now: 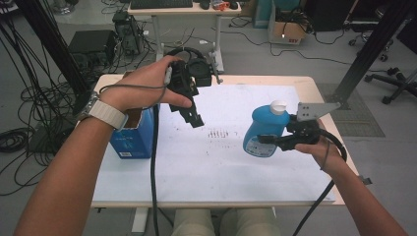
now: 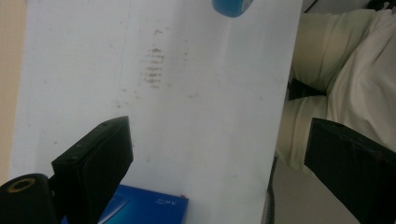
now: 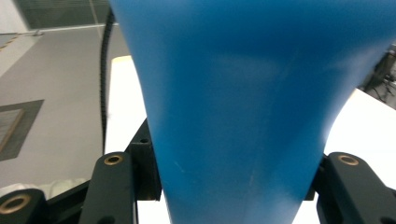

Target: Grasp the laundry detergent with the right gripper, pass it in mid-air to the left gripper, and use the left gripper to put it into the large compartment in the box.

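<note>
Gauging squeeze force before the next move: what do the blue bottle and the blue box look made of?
Blue bottle with white cap: likely smooth, semi-gloss plastic, going by its soft sheen and moulded curves. Blue rectangular box: probably printed cardboard, given flat faces, sharp edges and an open top.

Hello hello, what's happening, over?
Right gripper shut on blue plastic bottle, lifted off white table. Left gripper open, empty. Blue box off left, nothing blocking.

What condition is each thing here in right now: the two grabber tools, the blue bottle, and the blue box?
Left hand-held gripper: open, nothing between its jaws, held above the table.
Right hand-held gripper: shut on the blue bottle.
Blue bottle: white cap on, lifted off the table, tilted.
Blue box: standing on the table's left side, top open.
</note>
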`<state>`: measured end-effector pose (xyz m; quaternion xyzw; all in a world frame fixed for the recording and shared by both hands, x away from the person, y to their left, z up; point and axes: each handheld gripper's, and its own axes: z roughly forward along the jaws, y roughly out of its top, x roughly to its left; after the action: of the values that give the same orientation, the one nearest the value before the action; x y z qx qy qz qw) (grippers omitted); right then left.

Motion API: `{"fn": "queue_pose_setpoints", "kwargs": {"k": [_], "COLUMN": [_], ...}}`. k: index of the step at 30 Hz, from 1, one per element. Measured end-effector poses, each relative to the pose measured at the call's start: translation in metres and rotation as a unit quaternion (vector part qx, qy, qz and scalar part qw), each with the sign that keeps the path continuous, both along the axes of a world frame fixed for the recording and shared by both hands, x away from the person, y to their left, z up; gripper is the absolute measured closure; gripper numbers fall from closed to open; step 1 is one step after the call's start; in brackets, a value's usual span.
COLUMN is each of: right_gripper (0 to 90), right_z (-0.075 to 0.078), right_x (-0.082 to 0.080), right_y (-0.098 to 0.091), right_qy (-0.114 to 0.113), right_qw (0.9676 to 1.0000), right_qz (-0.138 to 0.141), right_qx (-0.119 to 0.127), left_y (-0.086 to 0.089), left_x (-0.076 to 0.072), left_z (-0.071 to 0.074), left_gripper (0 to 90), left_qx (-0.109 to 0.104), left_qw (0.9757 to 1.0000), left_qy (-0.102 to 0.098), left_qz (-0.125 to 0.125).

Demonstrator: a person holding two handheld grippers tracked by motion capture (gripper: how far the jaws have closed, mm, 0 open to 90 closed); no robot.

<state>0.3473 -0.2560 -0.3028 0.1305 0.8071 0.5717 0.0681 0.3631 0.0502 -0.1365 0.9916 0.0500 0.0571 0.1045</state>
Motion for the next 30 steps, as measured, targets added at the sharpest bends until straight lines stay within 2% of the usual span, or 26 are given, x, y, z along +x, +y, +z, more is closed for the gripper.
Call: {"fn": "queue_pose_setpoints", "kwargs": {"k": [7,13,20,30], "right_gripper": [43.7,43.8,43.7,43.8], "right_z": [0.012,0.017,0.019,0.018], "right_x": [-0.002,-0.003,-0.001,-0.001], "right_y": [0.016,0.028,0.041,0.058], "right_qy": [-0.005,-0.003,-0.005,-0.002], "right_qw": [0.9993,0.9985,0.9974,0.9959], "right_qz": [0.036,0.053,0.070,0.088], "right_qx": [-0.005,-0.009,-0.016,-0.021], "left_y": [-0.005,-0.009,-0.012,-0.021], "left_x": [-0.004,-0.007,-0.010,-0.013], "left_z": [0.004,0.006,0.006,0.005], "left_gripper": [7.3,7.0,7.0,6.9], "left_qx": [0.003,0.005,0.001,0.006], "left_qw": [1.0000,0.9998,0.9996,0.9991], "left_qy": [0.007,0.012,0.015,0.016], "left_qz": [-0.006,-0.014,-0.023,-0.038]}}
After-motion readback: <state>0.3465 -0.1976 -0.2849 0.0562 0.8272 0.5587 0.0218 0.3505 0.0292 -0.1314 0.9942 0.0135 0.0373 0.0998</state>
